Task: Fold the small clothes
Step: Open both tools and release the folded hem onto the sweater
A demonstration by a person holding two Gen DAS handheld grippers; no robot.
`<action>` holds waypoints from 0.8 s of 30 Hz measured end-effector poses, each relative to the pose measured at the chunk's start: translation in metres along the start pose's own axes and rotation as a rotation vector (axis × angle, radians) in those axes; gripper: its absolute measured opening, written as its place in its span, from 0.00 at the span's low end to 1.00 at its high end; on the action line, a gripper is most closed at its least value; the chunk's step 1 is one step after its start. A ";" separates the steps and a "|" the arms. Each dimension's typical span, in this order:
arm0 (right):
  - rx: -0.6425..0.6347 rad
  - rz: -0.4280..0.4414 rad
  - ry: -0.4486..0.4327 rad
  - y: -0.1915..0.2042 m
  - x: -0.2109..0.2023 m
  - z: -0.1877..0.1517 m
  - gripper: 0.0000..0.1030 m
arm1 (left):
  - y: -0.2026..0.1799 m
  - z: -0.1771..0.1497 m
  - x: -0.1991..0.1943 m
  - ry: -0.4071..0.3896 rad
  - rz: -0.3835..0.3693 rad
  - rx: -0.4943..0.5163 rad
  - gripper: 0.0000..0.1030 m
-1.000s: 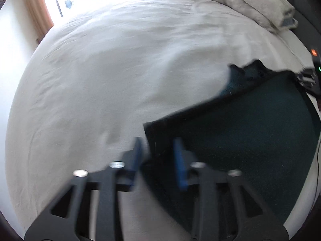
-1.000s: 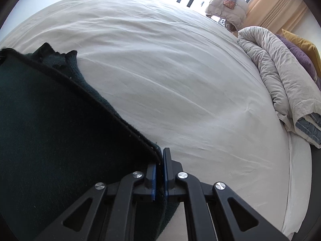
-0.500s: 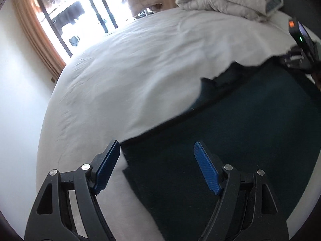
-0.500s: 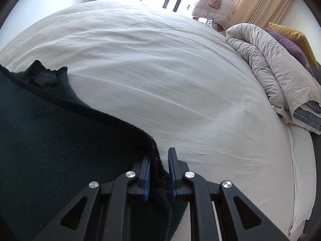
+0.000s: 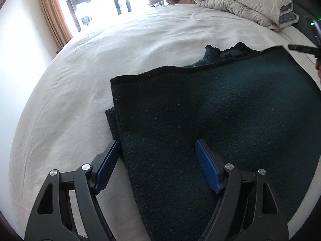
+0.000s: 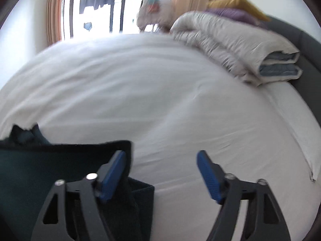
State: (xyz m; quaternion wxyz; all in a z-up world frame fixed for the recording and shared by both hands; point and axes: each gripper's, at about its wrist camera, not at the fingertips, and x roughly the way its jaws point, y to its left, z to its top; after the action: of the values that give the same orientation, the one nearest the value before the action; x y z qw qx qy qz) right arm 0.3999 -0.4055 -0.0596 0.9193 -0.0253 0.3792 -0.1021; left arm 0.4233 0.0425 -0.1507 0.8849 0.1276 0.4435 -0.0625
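A dark green knitted garment (image 5: 220,108) lies folded flat on the white bed sheet (image 5: 120,50), its collar poking out past the far edge. My left gripper (image 5: 158,160) hovers open over the garment's left edge, and its blue pads touch nothing. In the right wrist view the same garment (image 6: 60,160) shows at lower left with its right corner lying on the sheet. My right gripper (image 6: 162,172) has its jaws opening, with only bare sheet between them; its left finger sits over the garment's corner.
A folded cream duvet (image 5: 250,6) lies at the head of the bed, with purple and yellow pillows (image 6: 236,8) behind it. A window with tan curtains (image 5: 52,20) stands beyond the bed. A white wall (image 5: 18,46) runs along the left side.
My right gripper let go of the garment's corner, opened wide and rolled level. My left gripper drew back along the left edge, its jaws a little wider. The garment now lies flat.
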 end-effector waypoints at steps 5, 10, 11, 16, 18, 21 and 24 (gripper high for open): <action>0.121 0.230 -0.089 0.001 -0.062 -0.003 0.45 | 0.001 -0.007 0.001 -0.016 0.008 -0.016 0.75; 0.232 0.776 0.061 0.048 -0.069 -0.056 0.40 | 0.005 -0.008 0.006 -0.016 -0.016 -0.044 0.75; 0.251 0.838 0.100 0.055 -0.065 -0.068 0.40 | 0.006 -0.009 0.007 -0.019 -0.018 -0.046 0.75; 0.249 0.837 0.118 0.067 -0.039 -0.101 0.16 | 0.007 -0.012 0.008 -0.023 -0.022 -0.051 0.76; 0.337 0.838 0.118 0.045 -0.025 -0.103 0.00 | 0.008 -0.013 0.008 -0.026 -0.027 -0.056 0.76; 0.523 0.745 0.101 -0.008 0.000 -0.108 0.00 | 0.011 -0.015 0.006 -0.029 -0.034 -0.063 0.76; 0.742 0.635 0.038 -0.071 0.008 -0.121 0.00 | 0.012 -0.015 0.007 -0.030 -0.031 -0.062 0.76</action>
State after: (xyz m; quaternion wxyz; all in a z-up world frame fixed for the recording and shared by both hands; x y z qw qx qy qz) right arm 0.3080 -0.4729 -0.1422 0.8449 0.4230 0.3229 0.0548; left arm 0.4181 0.0579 -0.1629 0.8938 0.0924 0.4341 -0.0644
